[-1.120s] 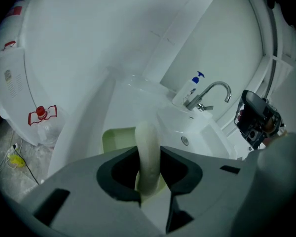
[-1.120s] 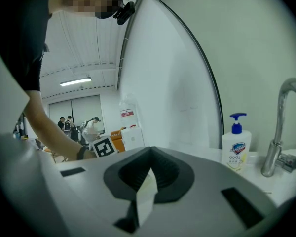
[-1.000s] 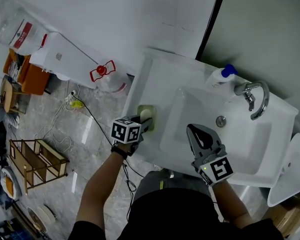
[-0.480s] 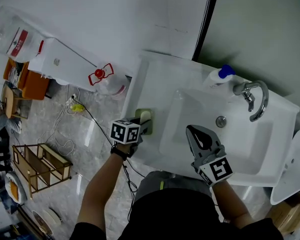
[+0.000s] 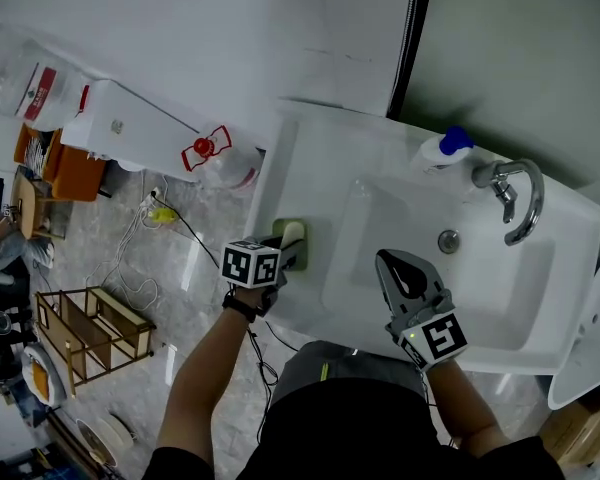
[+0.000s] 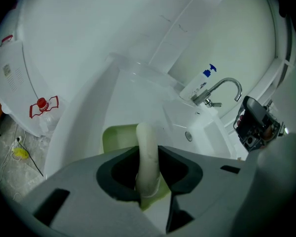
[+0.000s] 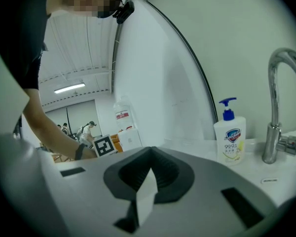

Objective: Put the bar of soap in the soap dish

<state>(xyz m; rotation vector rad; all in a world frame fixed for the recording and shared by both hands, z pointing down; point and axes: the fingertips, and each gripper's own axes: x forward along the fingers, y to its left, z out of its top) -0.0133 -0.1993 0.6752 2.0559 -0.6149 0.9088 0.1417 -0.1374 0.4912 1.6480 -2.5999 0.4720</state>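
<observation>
A cream bar of soap (image 6: 147, 137) stands on its edge between the jaws of my left gripper (image 6: 149, 154), which is shut on it. Its lower end reaches down into the green soap dish (image 6: 114, 138); whether it rests there I cannot tell. From the head view the soap (image 5: 294, 232) and dish (image 5: 281, 229) lie on the left ledge of the white sink (image 5: 310, 158), with the left gripper (image 5: 292, 250) over them. My right gripper (image 5: 384, 260) hovers over the basin's near left side, shut and empty; in its own view the right gripper (image 7: 150, 154) has its tips together.
A hand-wash pump bottle (image 5: 443, 150) (image 7: 230, 137) and a chrome tap (image 5: 510, 193) (image 7: 278, 112) stand at the back of the sink. The drain (image 5: 448, 240) is in the basin. Left of the sink, a water jug (image 5: 218, 163) and cables lie on the floor.
</observation>
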